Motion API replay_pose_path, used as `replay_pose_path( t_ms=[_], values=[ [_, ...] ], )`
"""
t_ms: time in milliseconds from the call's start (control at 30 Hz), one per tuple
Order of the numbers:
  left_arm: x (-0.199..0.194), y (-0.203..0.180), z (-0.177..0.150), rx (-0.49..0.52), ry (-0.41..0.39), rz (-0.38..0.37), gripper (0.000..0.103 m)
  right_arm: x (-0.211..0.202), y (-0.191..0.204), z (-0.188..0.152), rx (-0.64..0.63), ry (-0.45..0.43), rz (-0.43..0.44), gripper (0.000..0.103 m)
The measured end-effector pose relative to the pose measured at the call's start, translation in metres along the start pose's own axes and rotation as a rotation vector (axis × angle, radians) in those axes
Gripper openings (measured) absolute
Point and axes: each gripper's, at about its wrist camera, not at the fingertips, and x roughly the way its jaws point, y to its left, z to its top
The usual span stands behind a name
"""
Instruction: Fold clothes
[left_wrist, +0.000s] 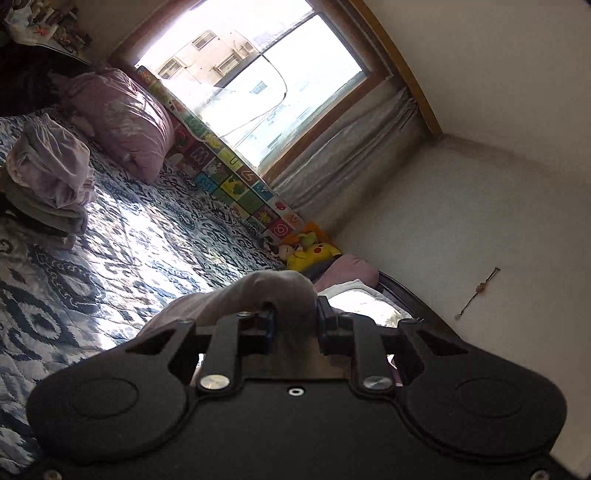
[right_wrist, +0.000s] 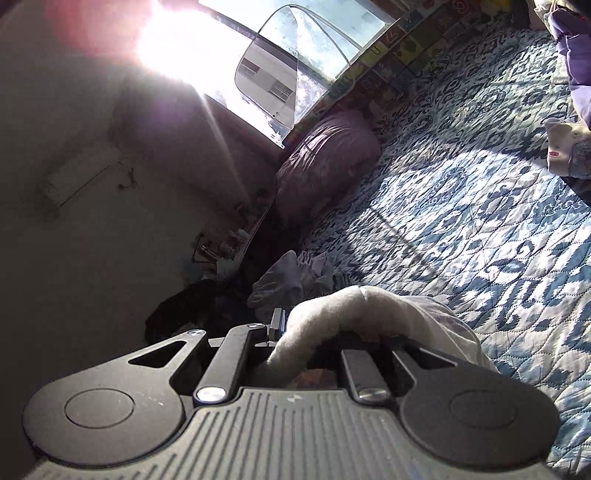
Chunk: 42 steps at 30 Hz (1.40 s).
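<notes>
**Grey garment pinched in both tools above the bed**

The grey garment (left_wrist: 273, 295) is gathered between the fingers of the left tool (left_wrist: 295, 325), which pinches a bunched fold of it. The same cloth (right_wrist: 369, 306) drapes over the right tool (right_wrist: 325, 339), whose fingers also close on a fold. Both views tilt steeply, so the cloth appears to hang between the two tools, its long axis running from one to the other, lifted off the patterned bedspread (left_wrist: 147, 236).

The bed offers a wide bare stretch ahead of both tools. At its margins lie a pile of clothes (left_wrist: 51, 177), a purple pillow (left_wrist: 125, 122) by the window, and a plush toy (left_wrist: 314, 251) in the corner. Whether this is the opening spread or a later fold cannot be settled; the garment's full shape is hidden beneath the tools.
</notes>
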Motion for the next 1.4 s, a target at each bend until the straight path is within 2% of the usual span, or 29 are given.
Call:
replay_pose_path(
  t_ms=[167,267,333,400,467,567,633,767,867,933,967,1033,1233,1400],
  values=[
    [0.047,0.030,0.012,-0.012,0.060,0.062,0.019,0.045,-0.032,0.018,0.030,0.000,-0.046,0.011],
    [0.095,0.050,0.028,-0.002,0.078,0.105,0.019,0.078,-0.047,0.040,-0.006,-0.035,-0.075,0.011],
    [0.124,0.057,0.043,0.021,0.072,0.094,0.019,0.101,-0.056,0.058,-0.030,-0.072,-0.072,0.011],
    [0.153,0.060,0.061,0.083,0.009,0.060,0.019,0.112,-0.061,0.081,-0.059,-0.171,-0.036,0.011],
    [0.169,0.063,0.072,0.101,-0.019,0.018,0.019,0.115,-0.063,0.093,-0.090,-0.251,-0.016,0.011],
    [0.181,0.068,0.066,0.143,-0.011,0.018,0.019,0.120,-0.084,0.093,-0.024,-0.279,0.006,0.011],
    [0.180,0.080,0.045,0.148,0.023,0.030,0.019,0.121,-0.102,0.074,0.017,-0.237,-0.025,0.011],
    [0.151,0.128,-0.032,0.087,0.144,0.097,0.019,0.118,-0.159,-0.013,0.098,-0.050,-0.170,0.011],
    [0.129,0.172,-0.095,-0.038,0.246,0.220,0.019,0.118,-0.199,-0.076,0.197,0.067,-0.274,0.011],
    [0.117,0.195,-0.128,-0.116,0.292,0.290,0.018,0.116,-0.218,-0.110,0.260,0.100,-0.313,0.011],
    [0.112,0.198,-0.135,-0.130,0.292,0.300,0.018,0.114,-0.224,-0.124,0.280,0.104,-0.322,0.011],
    [0.100,0.198,-0.146,-0.148,0.282,0.312,0.018,0.109,-0.224,-0.138,0.299,0.081,-0.311,0.011],
    [0.082,0.188,-0.152,-0.166,0.252,0.344,0.018,0.103,-0.215,-0.152,0.275,0.055,-0.312,0.011],
    [0.071,0.194,-0.173,-0.180,0.291,0.408,0.019,0.096,-0.209,-0.163,0.249,0.044,-0.321,0.013]
  ],
)
